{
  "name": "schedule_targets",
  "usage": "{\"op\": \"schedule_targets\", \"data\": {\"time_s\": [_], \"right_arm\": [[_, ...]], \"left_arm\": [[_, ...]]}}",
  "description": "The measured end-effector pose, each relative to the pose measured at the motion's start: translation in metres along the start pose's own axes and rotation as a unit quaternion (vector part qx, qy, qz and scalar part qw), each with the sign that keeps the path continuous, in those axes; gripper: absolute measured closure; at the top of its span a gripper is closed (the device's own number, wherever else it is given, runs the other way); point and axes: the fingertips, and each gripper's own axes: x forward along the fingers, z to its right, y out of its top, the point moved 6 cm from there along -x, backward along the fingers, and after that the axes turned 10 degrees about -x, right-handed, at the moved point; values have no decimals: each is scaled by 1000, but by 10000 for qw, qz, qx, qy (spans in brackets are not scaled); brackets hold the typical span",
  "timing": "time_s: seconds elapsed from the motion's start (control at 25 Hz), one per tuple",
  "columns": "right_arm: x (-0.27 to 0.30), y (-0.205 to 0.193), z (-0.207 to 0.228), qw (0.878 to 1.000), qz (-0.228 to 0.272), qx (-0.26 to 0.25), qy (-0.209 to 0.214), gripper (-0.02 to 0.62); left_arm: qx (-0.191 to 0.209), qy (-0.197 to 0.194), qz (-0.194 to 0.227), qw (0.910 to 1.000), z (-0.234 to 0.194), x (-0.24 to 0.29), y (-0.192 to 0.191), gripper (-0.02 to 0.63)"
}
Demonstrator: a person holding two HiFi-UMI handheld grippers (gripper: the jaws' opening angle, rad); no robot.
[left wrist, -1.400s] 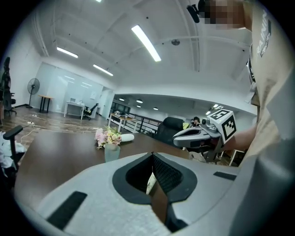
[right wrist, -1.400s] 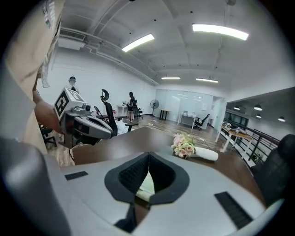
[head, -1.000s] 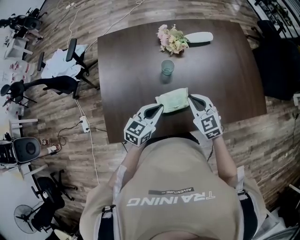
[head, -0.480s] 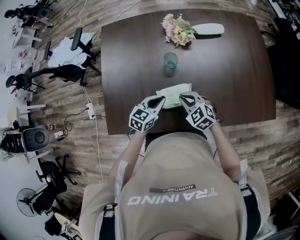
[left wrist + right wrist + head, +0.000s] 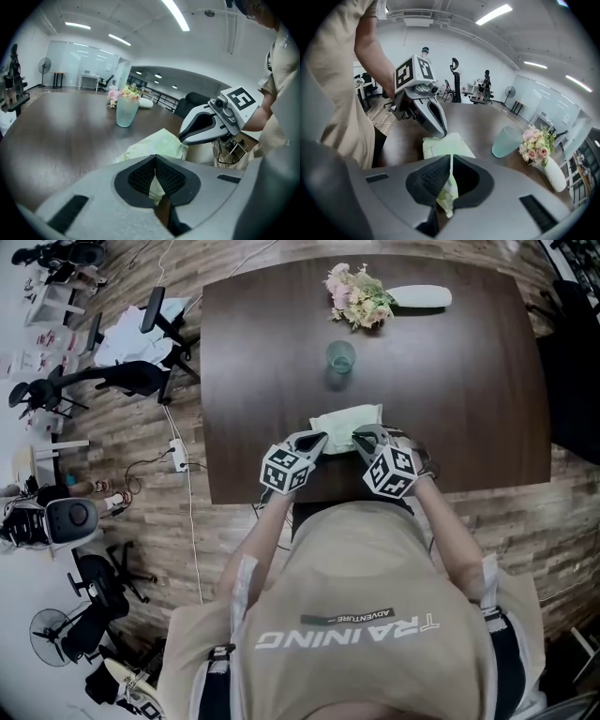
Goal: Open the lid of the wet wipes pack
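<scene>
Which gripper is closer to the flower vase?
Right. The right gripper holds the wet wipes pack at its end toward the vase; the left gripper holds the other end, farther away.

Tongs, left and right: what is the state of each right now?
Left tongs: closed, pinching an edge of the pale green soft wet wipes pack.
Right tongs: closed, pinching the same pack's edge.

A dark brown wooden table (image 5: 450, 381) stands on grey-brown plank flooring (image 5: 581, 549). Black swivel chairs (image 5: 122, 381) cluster at ten o'clock. White ceiling strip lights (image 5: 176, 14) glow overhead.
</scene>
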Motion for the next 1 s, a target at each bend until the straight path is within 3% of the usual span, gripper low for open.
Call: {"op": "schedule_targets", "data": {"time_s": [0.16,0.32,0.48,0.56,0.84,1.0], "right_arm": [[7,-3,-1,9999,-26,-49,141,580],[8,-4,-10,9995,-74,-171,263,578],[15,-3,-16,9978,-250,-521,337,562],[20,-4,-17,9960,-377,-730,359,479],[29,-3,-22,9839,-800,-1570,289,476],[29,-1,-27,9783,-887,-1869,42,476]], "left_arm": [[-8,110,-188,9998,-8,7,-5,597],[-198,145,-92,9997,-6,7,-12,597],[-106,199,-126,9997,-7,9,-13,597],[-29,224,-158,9996,-7,10,-13,597],[-42,334,-232,9992,-6,11,-12,597],[-58,352,-211,9991,-4,8,-12,597]]}}
